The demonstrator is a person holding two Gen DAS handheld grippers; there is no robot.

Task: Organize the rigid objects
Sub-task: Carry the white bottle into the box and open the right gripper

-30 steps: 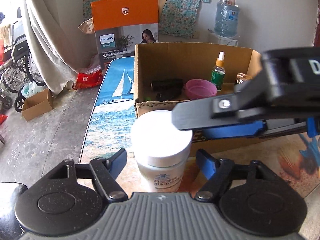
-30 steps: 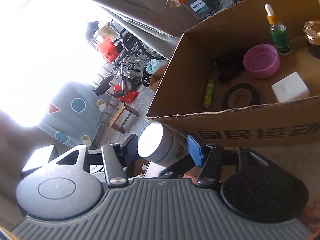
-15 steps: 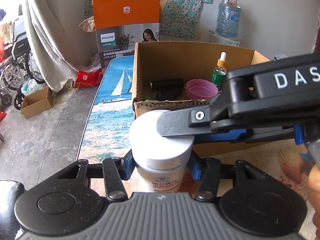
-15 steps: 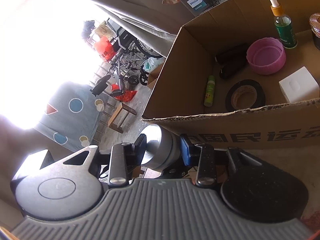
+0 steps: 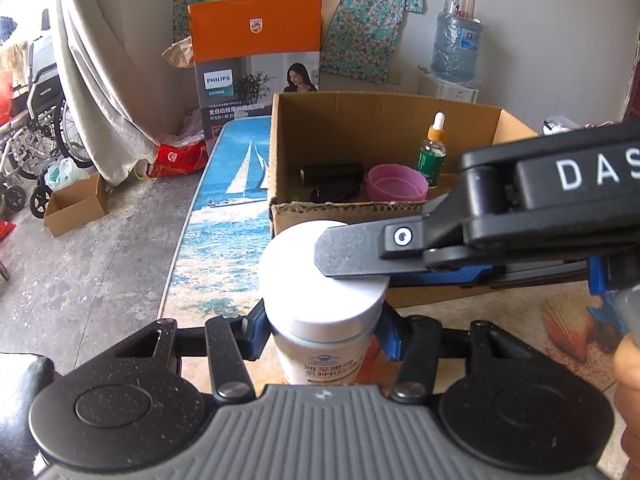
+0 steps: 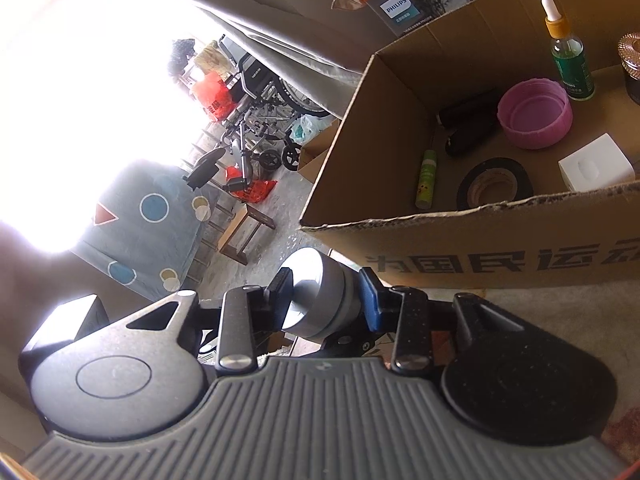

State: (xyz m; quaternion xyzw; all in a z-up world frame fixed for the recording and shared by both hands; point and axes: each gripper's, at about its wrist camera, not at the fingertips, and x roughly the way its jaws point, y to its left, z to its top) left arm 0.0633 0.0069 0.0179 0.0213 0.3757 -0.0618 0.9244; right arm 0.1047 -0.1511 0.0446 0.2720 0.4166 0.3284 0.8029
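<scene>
A white jar with a white lid (image 5: 320,304) stands upright on the table just in front of the cardboard box (image 5: 400,128). My left gripper (image 5: 322,334) is shut on the jar's body below the lid. My right gripper (image 6: 326,296) comes in from the right and is shut on the lid (image 6: 316,294), which lies sideways in the right wrist view. One right finger (image 5: 360,248) lies across the top of the lid in the left wrist view.
The box (image 6: 400,240) holds a pink cap (image 6: 534,114), a green dropper bottle (image 6: 568,52), a black tape roll (image 6: 494,186), a white cube (image 6: 596,168), a small green tube (image 6: 426,178) and dark cylinders (image 6: 468,118). A Philips carton (image 5: 256,64) stands behind it.
My left gripper has closed on the jar's body. My right gripper has moved further over the lid and closed on it.
</scene>
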